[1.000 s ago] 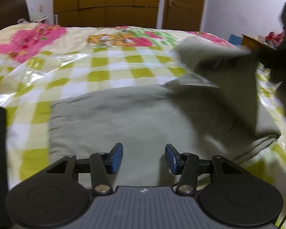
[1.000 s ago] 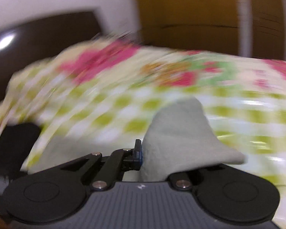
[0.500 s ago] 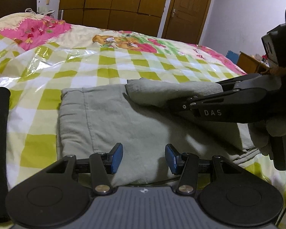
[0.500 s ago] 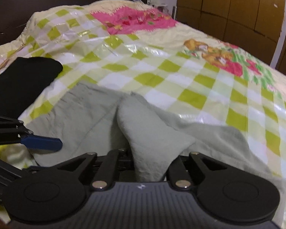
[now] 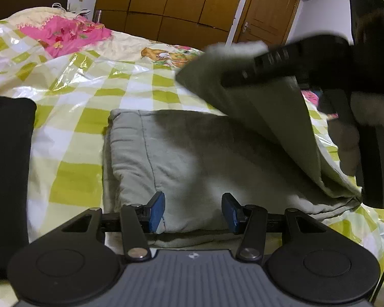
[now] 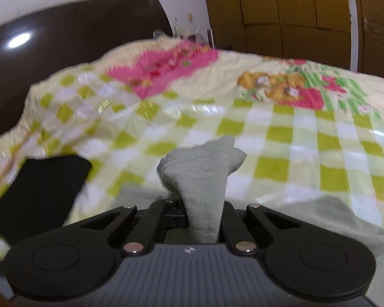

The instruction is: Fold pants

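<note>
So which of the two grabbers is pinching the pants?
The right gripper. It is shut on a bunched end of the grey-green pants and lifts it off the bed. The left gripper is open, its blue pads apart over the flat part.

I've got grey-green pants [image 5: 192, 158] lying folded near the bed's front edge, with one end lifted in a bunched flap, draping over the flat part's right side.

Pants [image 5: 192, 158] flap w/ right gripper [image 6: 204, 212] now higher, off lower layer.
</note>
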`<state>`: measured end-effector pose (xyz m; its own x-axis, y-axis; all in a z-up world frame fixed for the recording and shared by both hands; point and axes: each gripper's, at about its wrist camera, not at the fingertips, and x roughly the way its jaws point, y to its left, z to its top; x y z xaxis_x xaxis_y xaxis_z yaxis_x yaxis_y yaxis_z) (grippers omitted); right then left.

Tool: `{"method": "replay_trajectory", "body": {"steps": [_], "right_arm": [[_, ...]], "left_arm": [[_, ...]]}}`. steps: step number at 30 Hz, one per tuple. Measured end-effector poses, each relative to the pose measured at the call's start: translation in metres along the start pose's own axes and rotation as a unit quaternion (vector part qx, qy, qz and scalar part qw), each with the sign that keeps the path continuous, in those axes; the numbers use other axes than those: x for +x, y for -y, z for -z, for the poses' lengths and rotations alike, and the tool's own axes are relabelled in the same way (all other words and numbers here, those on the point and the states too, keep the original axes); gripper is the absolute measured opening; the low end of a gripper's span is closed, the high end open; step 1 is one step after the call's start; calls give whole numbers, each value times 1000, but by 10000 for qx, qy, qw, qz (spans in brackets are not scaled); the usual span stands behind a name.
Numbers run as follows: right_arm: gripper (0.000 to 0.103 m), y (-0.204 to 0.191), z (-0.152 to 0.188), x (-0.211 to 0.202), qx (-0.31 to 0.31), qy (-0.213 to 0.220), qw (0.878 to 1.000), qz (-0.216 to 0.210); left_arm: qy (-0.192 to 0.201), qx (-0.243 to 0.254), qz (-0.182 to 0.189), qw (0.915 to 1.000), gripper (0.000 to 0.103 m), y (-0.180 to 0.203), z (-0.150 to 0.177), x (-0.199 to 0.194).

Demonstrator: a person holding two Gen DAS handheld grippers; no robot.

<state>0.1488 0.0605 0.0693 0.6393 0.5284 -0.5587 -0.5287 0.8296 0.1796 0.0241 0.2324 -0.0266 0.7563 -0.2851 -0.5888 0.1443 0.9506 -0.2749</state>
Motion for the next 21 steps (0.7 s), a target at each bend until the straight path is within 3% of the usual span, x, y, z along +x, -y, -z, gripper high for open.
{"method": "replay_trajectory", "body": {"steps": [4,7,11,15,21], "right_arm": [[3,-33,4,11,-509,-19,9985,-221],[5,-55,26,35,-1006,-584,9917,-540],[13,-64,47,51,-1175,-1140,9825,-885],[26,-66,50,40,-1108,-1047,9822,-1094],[30,-49,48,5,-984,-889,9840,-1190]], "left_arm": [[-12,-17,24,10000,60,-2,2,-2],[-43,8,-9,10000,60,-4,5,-9],[-130,-2,-53,9999,60,-5,10,-18],[-142,48,-141,9998,60,0,12,-26],[-85,128,-437,9989,60,-2,7,-47]]}}
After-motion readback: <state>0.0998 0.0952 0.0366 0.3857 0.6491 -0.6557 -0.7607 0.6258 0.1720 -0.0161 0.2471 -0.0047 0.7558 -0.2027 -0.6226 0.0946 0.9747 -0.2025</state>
